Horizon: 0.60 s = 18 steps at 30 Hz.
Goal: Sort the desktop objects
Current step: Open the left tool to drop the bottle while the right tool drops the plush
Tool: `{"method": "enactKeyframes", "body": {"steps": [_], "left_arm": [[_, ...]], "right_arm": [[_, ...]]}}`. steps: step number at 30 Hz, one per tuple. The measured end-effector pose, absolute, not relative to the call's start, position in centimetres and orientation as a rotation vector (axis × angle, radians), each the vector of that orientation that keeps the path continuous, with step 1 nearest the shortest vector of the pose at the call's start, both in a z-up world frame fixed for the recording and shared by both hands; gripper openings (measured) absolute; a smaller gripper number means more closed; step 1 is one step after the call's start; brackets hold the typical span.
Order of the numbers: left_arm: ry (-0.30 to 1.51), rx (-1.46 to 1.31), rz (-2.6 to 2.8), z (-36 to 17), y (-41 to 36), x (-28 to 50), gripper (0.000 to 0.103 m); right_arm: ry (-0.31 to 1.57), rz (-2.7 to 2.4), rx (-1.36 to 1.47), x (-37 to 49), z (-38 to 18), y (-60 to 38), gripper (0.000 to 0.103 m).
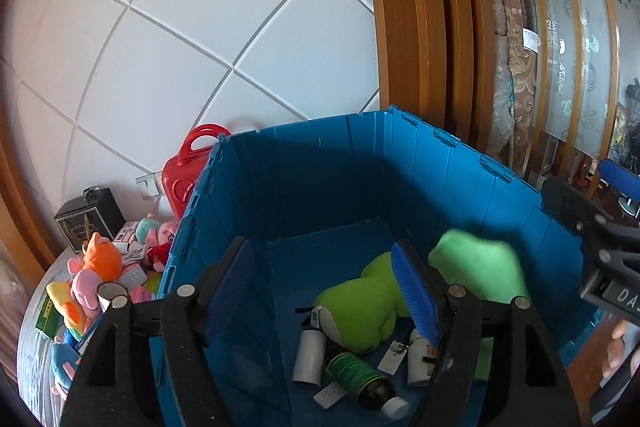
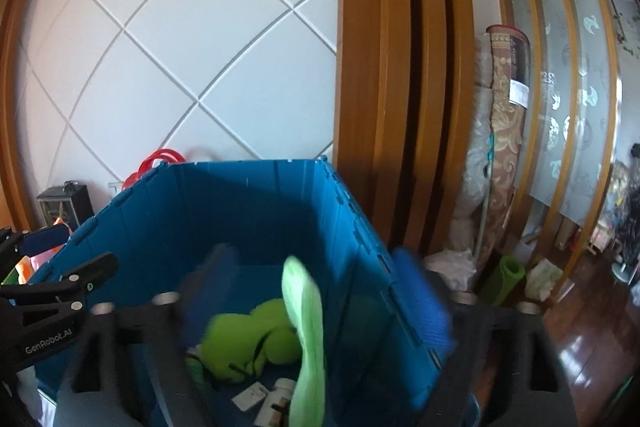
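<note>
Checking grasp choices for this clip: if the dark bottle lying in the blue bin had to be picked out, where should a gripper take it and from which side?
Grip the dark bottle across its labelled middle, coming straight down from above. It lies on its side on the bin floor, white cap towards the camera, so the round body is exposed on top; the high walls block any sideways approach.
</note>
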<state>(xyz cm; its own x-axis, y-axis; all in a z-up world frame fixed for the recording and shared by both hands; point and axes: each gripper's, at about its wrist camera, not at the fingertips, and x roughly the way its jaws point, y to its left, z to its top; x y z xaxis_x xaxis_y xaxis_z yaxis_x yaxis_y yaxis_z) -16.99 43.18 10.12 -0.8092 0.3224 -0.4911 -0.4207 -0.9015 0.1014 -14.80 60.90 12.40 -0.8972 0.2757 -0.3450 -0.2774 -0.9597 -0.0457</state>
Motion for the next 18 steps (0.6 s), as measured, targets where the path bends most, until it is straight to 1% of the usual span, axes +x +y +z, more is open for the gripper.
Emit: {"method": "enactKeyframes", "body": {"steps": [9, 18], "left_arm": [[0.235, -0.663, 2.666, 10.4, 41.2, -16.5, 0.072], [0.189, -0.592, 2.692, 11.5, 38.9, -15.0, 0.072]], "right_arm": [[-0.077, 2.849, -0.443, -13.3, 13.0, 59.0, 0.103], [-0.109, 2.897, -0.419, -12.6, 13.2, 57.1, 0.103]]}}
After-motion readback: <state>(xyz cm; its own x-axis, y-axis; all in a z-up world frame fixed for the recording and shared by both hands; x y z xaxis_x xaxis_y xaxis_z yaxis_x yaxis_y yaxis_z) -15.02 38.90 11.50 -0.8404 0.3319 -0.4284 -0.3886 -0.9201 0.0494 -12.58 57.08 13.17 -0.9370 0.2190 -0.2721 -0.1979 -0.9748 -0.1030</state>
